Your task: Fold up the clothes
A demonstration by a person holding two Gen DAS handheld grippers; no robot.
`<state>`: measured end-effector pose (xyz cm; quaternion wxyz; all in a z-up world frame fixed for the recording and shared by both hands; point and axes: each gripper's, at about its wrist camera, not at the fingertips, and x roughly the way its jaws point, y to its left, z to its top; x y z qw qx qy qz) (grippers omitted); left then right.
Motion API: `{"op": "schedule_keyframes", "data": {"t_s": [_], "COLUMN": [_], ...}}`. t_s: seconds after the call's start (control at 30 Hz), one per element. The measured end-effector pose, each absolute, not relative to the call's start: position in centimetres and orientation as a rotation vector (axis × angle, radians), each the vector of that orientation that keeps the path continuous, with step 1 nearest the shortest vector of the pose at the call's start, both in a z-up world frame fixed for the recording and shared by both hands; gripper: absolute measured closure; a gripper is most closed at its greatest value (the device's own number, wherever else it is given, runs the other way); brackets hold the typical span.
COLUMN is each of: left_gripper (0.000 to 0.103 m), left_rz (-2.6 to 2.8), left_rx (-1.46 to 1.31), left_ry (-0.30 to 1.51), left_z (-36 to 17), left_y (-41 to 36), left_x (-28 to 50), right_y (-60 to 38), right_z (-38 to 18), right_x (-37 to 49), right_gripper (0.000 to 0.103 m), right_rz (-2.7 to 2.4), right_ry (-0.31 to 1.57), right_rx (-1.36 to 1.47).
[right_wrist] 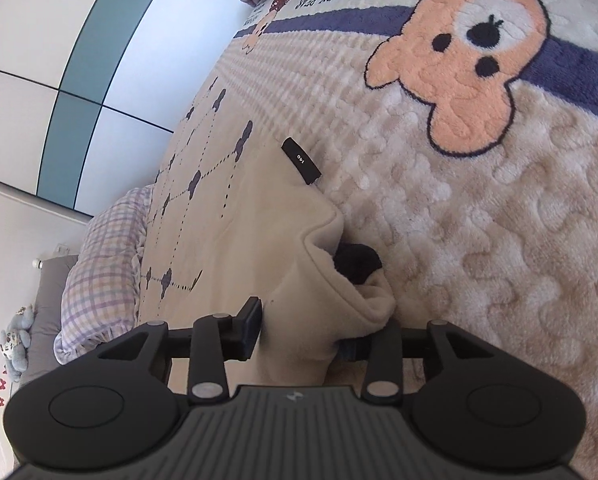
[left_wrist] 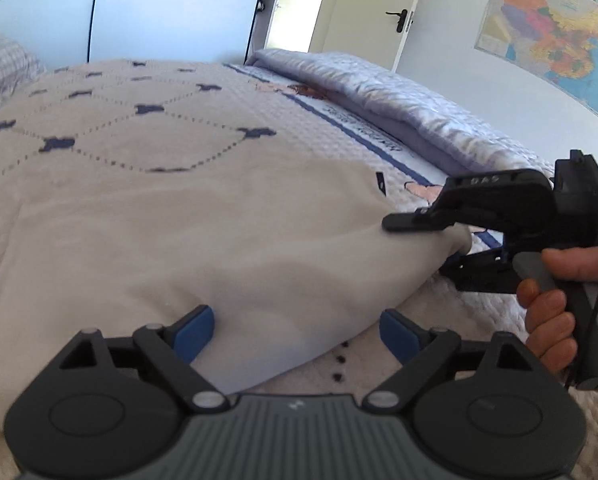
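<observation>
Two handheld grippers work a cream fleece garment (left_wrist: pixel 187 240) spread on the beige quilted bedspread (left_wrist: pixel 119 120). Left gripper (left_wrist: pixel 297 330) stands released, blue pads wide over the garment's near edge. Right gripper (right_wrist: pixel 303 334) straddles a bunched fold near the bedspread's bear-patterned border; I cannot tell whether its pads press.

From the cream garment (left_wrist: pixel 203 240), the bed cover (left_wrist: pixel 139 120) lies open toward ten to twelve o'clock, while the folded quilt (left_wrist: pixel 399 96) blocks two o'clock and the right gripper (left_wrist: pixel 419 240) crowds three o'clock.
</observation>
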<state>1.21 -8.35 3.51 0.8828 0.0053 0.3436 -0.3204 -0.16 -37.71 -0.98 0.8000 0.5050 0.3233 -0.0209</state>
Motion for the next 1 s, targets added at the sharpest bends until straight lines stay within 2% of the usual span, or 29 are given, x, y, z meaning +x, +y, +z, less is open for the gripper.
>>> {"op": "schedule_keyframes", "data": {"t_s": [0.13, 0.3, 0.43, 0.63, 0.87, 1.0], "left_gripper": [0.012, 0.012, 0.012, 0.012, 0.012, 0.012], "left_rz": [-0.67, -0.677, -0.698, -0.714, -0.707, -0.718], "left_rx": [-0.01, -0.016, -0.061, -0.086, -0.077, -0.083], "left_ry": [0.726, 0.736, 0.751, 0.756, 0.754, 0.758], "left_z": [3.4, 3.3, 3.5, 3.2, 3.1, 3.1], "left_y": [-8.1, -8.0, -7.3, -7.0, -7.2, -7.0], "left_x": [1.1, 1.2, 1.6, 1.7, 1.5, 1.7], "right_y": [-38.2, -34.9, -30.5, -24.8, -23.5, -23.7], "right_z": [1.1, 6.7, 7.7, 3.2, 2.8, 3.4], "right_x": [0.0, -0.3, 0.8, 6.8, 14.8, 16.8], "right_gripper": [0.06, 0.057, 0.06, 0.062, 0.064, 0.065], "right_rz": [-0.073, -0.187, 0.308, 0.416, 0.283, 0.204], "right_ry": [0.709, 0.542, 0.586, 0.855, 0.816, 0.815], "right_rx": [0.921, 0.325, 0.264, 0.112, -0.036, 0.02]}}
